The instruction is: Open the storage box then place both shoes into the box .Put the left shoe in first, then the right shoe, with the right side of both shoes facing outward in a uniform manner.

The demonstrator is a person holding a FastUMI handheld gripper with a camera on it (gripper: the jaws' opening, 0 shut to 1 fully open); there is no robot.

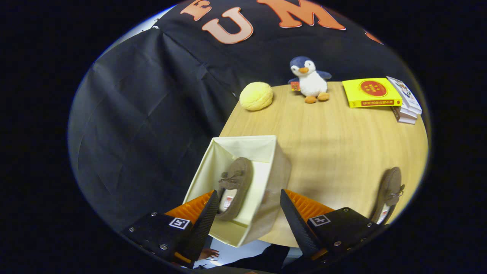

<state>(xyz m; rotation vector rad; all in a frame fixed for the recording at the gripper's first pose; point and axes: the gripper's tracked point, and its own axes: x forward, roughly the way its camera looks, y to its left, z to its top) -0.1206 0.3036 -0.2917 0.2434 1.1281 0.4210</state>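
Gripper [249, 213] fingers spread wide, empty, over open storage box [266, 167] holding one shoe [234, 186]; second shoe [390, 194] lies off right, lengthwise away.

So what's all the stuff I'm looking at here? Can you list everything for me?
storage box: one, cream inside and beige outside, open, at the table's near corner, partly between the fingers
shoe in box: one, brown with a small bow, lying inside the storage box
shoe on table: one, brown, on the table beyond the right finger
table: one, light wood
round cushion: one, yellow, far side of the table
plush penguin: one, blue and white with orange feet, beside the cushion
yellow box: one, yellow with a red circle, far side of the table
stack of small boxes: white, count unclear, next to the yellow box
hand-held gripper: one, fingers open, holding nothing
person's hand: one, below the table edge
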